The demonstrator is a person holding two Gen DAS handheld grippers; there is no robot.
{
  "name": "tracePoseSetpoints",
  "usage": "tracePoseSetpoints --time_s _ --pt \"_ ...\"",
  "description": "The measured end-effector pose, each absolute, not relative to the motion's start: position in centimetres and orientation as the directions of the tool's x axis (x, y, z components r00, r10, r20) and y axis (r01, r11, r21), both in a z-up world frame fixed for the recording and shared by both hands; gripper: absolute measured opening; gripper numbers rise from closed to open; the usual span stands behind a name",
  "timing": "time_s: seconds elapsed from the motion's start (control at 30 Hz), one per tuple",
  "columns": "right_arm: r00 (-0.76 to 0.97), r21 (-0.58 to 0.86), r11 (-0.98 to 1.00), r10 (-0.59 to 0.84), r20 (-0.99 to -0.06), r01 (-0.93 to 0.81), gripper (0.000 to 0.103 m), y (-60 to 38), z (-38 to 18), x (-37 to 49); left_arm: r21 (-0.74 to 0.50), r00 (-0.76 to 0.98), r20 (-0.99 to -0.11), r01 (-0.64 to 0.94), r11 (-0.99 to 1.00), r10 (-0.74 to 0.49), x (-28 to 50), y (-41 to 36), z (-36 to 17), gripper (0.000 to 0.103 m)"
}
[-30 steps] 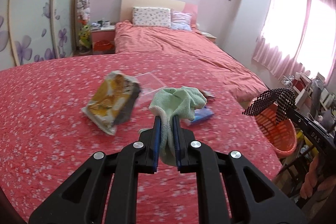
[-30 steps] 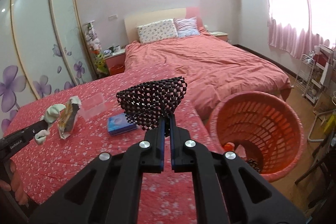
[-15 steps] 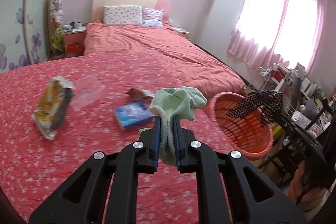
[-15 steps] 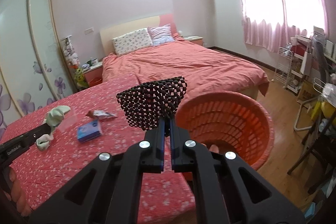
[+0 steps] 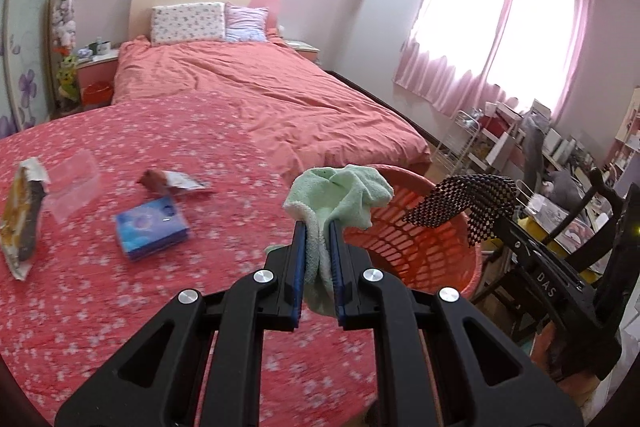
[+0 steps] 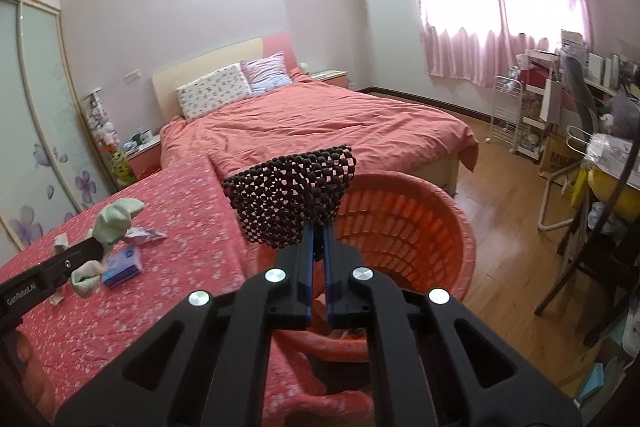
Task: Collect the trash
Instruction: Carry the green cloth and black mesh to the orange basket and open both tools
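My left gripper is shut on a pale green cloth and holds it above the red flowered table near the rim of the orange basket. My right gripper is shut on a black mesh mat and holds it over the orange basket. The mat also shows in the left wrist view, and the green cloth in the right wrist view. On the table lie a blue packet, a torn wrapper, a clear bag and a yellow snack bag.
The orange basket stands on the floor off the table's right edge. A bed with a pink cover lies behind the table. A dark chair and cluttered shelves stand at the right, beside the wood floor.
Both grippers have swung right toward the basket with their loads. The mesh mat now hangs over the basket opening, and the green cloth is at the basket's near rim.
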State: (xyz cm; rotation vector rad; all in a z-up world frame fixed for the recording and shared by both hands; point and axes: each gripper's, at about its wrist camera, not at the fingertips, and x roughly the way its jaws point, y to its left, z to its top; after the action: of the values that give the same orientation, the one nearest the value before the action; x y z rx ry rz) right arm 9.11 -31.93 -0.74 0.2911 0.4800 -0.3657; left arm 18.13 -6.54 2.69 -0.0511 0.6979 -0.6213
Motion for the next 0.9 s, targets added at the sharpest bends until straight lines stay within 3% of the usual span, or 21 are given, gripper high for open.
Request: tracePoseSetpoints --time_s 0.9 --pt "0.782 0.229 0.835 -0.321 -0.535 0.5 0.005 -38.8 -5.2 10.7 -0.293 0.454 -0.63 0.612 0.734 -0.63 19.2 -15.7 -0.5 0.012"
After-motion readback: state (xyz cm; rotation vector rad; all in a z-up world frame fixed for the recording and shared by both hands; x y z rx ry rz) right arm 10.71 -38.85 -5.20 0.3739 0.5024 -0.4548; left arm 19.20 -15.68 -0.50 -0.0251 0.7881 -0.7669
